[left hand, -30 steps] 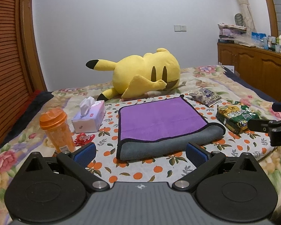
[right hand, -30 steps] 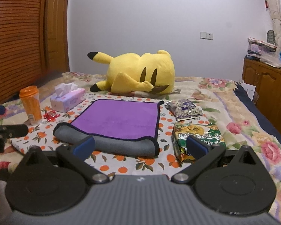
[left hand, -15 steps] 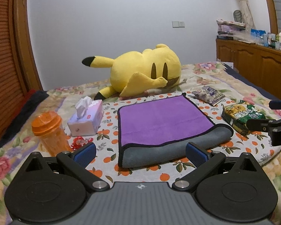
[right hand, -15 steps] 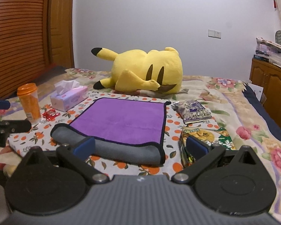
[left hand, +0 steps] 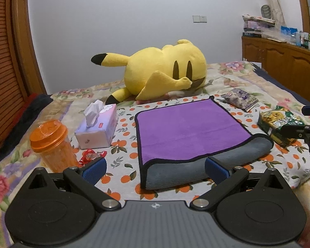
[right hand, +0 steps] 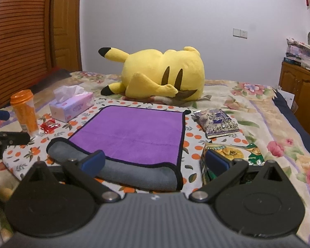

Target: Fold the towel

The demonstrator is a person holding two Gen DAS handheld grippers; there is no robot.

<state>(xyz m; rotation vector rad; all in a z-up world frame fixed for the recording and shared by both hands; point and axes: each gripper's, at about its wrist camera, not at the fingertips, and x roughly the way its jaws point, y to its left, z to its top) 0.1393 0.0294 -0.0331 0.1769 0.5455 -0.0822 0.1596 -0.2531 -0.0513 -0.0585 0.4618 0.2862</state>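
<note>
A purple towel (left hand: 188, 127) with a grey underside and black trim lies folded once on an orange-dotted cloth (left hand: 126, 128) on the bed; its rounded grey fold faces me. It also shows in the right wrist view (right hand: 134, 132). My left gripper (left hand: 155, 168) is open and empty, just in front of the fold's near left corner. My right gripper (right hand: 155, 162) is open and empty, in front of the fold's near right corner. Neither touches the towel. The right gripper also shows at the right edge of the left view.
A yellow plush toy (left hand: 165, 74) lies behind the towel. A tissue box (left hand: 97, 128), an orange cup (left hand: 51, 142) and a red wrapper (left hand: 91, 156) sit left. Snack bags (left hand: 281, 124) (right hand: 217, 122) lie right. A wooden cabinet (left hand: 283, 64) stands far right.
Both grippers have moved closer to the towel's folded edge, which now fills more of each view. The towel has not moved. Both stay open.
</note>
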